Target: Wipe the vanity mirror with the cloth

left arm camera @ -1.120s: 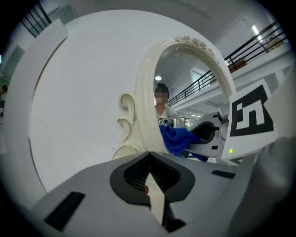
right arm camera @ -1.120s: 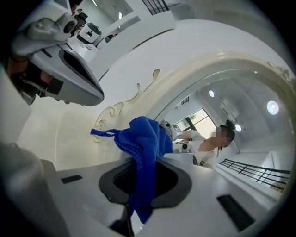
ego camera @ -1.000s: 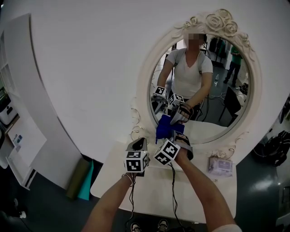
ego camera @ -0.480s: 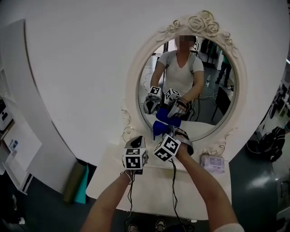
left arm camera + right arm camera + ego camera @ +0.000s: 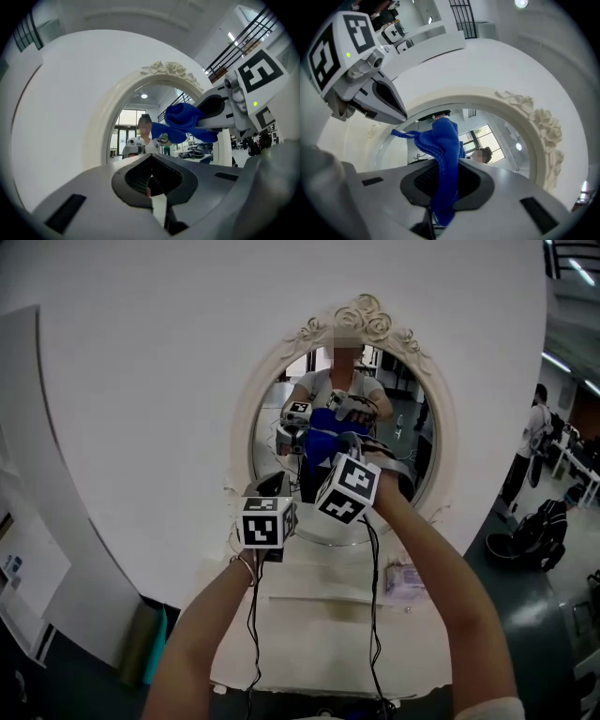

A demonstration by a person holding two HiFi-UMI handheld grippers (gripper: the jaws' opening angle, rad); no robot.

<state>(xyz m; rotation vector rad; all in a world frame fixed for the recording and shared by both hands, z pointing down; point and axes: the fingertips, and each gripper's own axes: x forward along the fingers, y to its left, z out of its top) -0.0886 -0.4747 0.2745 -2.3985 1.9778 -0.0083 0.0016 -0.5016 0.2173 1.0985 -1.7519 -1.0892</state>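
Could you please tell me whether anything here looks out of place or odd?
Nothing stands out: the right gripper holds the blue cloth before the vanity mirror, and the left gripper is shut and empty beside it.

Right gripper [image 5: 349, 448] holds blue cloth [image 5: 326, 448] at the mirror [image 5: 417, 451].

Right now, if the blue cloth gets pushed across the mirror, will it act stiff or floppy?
Probably floppy: the blue cloth bunches in folds in the right hand-held gripper. Likely light, as a pinch holds it. Its knit texture suggests it won't slip easily.
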